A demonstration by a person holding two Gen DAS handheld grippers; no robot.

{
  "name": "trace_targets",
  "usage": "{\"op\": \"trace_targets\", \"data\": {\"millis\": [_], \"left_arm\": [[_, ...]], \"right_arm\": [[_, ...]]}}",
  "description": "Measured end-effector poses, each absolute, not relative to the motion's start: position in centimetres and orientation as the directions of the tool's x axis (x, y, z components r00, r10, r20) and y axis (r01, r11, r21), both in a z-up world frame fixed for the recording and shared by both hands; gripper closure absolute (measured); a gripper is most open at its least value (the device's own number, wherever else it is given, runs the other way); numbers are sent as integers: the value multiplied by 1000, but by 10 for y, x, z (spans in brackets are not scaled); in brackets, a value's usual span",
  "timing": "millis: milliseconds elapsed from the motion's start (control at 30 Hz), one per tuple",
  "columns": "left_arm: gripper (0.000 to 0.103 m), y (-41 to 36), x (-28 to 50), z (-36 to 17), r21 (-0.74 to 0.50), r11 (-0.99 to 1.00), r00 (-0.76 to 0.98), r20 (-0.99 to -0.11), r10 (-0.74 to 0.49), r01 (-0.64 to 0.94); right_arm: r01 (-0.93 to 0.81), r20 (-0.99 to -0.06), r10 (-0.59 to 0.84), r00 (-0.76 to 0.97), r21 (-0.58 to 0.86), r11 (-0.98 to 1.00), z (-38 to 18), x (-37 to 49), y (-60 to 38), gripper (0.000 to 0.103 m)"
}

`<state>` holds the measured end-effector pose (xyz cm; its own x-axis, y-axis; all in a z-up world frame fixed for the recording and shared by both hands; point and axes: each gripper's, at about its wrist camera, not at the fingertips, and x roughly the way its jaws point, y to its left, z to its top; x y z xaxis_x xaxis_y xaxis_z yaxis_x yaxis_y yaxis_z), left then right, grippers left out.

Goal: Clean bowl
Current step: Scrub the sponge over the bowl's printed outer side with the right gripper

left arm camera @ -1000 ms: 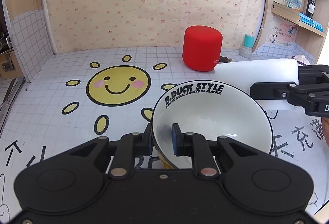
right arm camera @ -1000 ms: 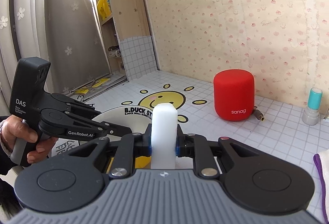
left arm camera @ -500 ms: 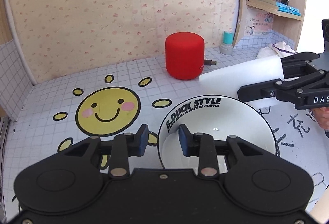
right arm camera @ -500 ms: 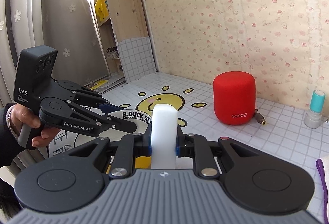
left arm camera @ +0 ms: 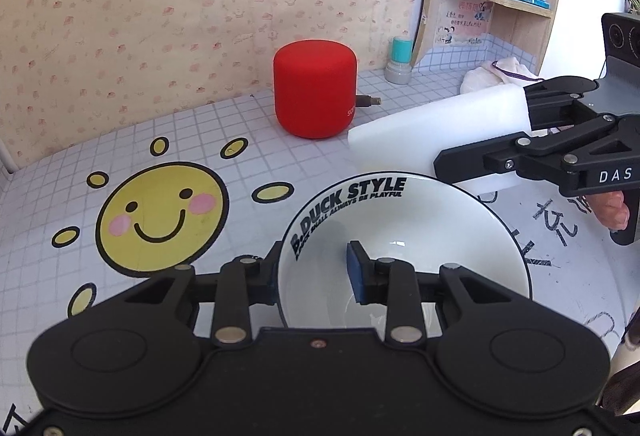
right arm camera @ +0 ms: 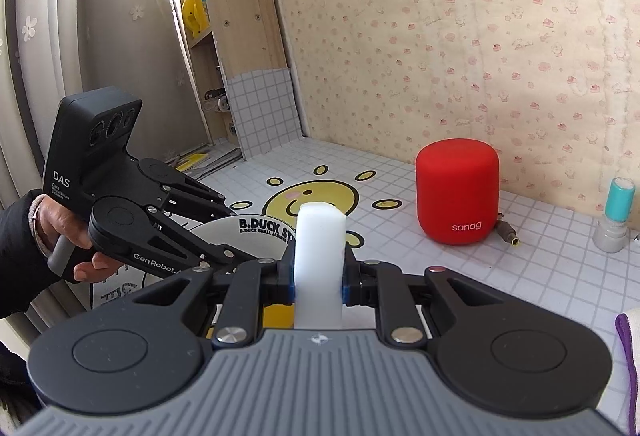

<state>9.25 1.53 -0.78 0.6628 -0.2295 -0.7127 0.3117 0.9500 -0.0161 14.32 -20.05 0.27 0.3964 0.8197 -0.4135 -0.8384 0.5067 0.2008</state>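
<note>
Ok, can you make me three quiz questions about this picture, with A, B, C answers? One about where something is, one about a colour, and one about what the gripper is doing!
1. Where does the bowl stand?
A. On a chair
B. On the table, next to the smiling sun picture
C. On top of a box

2. What colour is the speaker?
A. Red
B. Blue
C. Green

3. What is the right hand-held gripper doing?
A. Open and empty
B. Shut on the white sponge
C. Shut on a spoon

Answers:
1. B, the bowl sits on the tiled table with the yellow sun face right beside it.
2. A, the round speaker near the wall is bright red.
3. B, both pads press against the sides of the white sponge block.
</note>
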Motion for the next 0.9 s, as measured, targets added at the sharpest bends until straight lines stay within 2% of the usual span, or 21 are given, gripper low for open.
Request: {"op": "trace_targets", "data": {"millis": [233,467,667,900], "left_arm": [[70,16,93,-6,-20,952,665,-711,-228,306],[73,13,87,-6,-34,976,679,-713,-175,216],[79,10,77,-7,-45,989,688,-714,-129,138],[79,7,73,-7,-40,993,695,-711,-106,110]], "right_arm": [[-837,-407,823,396,208,506,1,143,-203,82],[-846,-417,822,388,194,497,3,148,-199,82],[-861,-431,826,362,185,474,5,162,-180,82],[-861,-431,828,358,191,472,5,163,-179,82]]}}
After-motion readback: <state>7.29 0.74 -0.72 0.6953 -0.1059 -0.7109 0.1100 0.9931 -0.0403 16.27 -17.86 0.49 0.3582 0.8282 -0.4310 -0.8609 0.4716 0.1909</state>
